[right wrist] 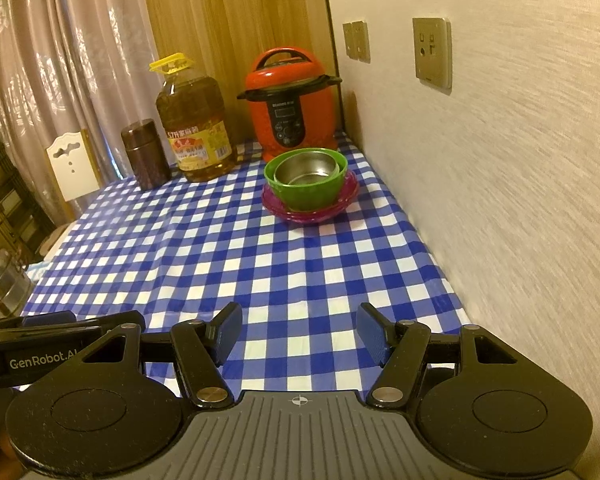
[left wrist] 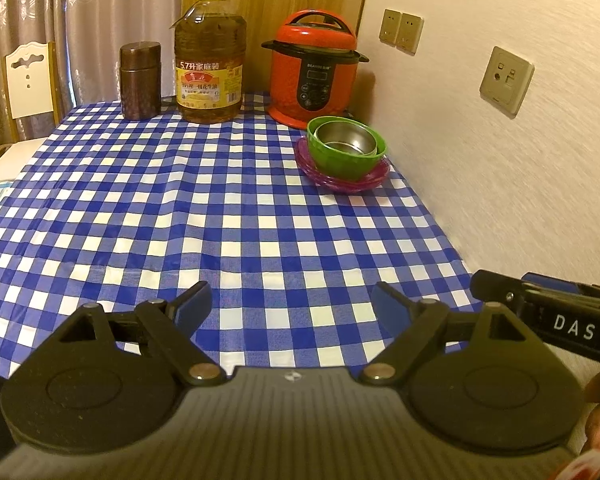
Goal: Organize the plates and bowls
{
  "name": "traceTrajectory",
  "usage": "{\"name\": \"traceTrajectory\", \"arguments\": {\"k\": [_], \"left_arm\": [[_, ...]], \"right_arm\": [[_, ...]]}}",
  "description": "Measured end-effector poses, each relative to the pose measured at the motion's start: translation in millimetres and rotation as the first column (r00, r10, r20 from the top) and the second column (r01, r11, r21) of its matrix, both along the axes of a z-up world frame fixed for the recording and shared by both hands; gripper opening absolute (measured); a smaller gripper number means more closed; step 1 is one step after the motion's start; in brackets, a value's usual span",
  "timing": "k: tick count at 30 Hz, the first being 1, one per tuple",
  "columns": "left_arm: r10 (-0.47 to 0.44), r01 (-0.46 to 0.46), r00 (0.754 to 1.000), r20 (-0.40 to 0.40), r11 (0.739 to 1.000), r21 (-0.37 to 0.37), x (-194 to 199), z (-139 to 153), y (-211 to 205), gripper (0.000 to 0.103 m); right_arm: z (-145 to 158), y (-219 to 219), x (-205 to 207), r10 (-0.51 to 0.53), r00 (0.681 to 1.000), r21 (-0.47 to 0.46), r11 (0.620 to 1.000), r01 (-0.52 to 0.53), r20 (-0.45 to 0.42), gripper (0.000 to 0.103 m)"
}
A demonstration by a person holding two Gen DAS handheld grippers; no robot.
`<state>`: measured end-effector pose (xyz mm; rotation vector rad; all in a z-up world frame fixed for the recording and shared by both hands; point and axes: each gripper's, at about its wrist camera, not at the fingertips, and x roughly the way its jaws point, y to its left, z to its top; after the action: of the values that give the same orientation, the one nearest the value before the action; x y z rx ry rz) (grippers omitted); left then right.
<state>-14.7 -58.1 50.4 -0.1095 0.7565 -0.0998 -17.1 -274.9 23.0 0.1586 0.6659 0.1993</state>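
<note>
A steel bowl [left wrist: 346,140] [right wrist: 308,170] nests inside a green bowl [left wrist: 346,164] [right wrist: 308,196]. Both stand on stacked magenta plates [left wrist: 320,176] [right wrist: 272,204] at the table's far right, beside the wall. My left gripper [left wrist: 290,300] hovers open over the near part of the checked cloth, nothing between its blue pads. My right gripper [right wrist: 298,332] is open too, empty, well short of the stack. The right gripper's finger [left wrist: 540,304] shows at the left wrist view's right edge, and the left gripper's finger [right wrist: 56,326] shows at the right wrist view's left edge.
A red pressure cooker [left wrist: 314,68] [right wrist: 294,106], an oil jug [left wrist: 210,60] [right wrist: 194,124] and a brown canister [left wrist: 140,80] [right wrist: 146,154] line the far edge of the blue-and-white checked table [left wrist: 180,208] [right wrist: 240,264]. The wall [left wrist: 480,160] runs along the right; a chair [left wrist: 30,80] stands at the far left.
</note>
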Motion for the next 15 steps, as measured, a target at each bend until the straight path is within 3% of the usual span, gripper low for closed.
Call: {"name": "traceTrajectory", "arguments": {"k": [15], "left_arm": [[-0.001,0.001,1.0,-0.001,1.0,0.001,0.4,0.3,-2.2,0.086]], "right_arm": [[1.7,-0.4,1.2,-0.004,1.0,0.001,1.0,0.004,0.002,0.063]]}}
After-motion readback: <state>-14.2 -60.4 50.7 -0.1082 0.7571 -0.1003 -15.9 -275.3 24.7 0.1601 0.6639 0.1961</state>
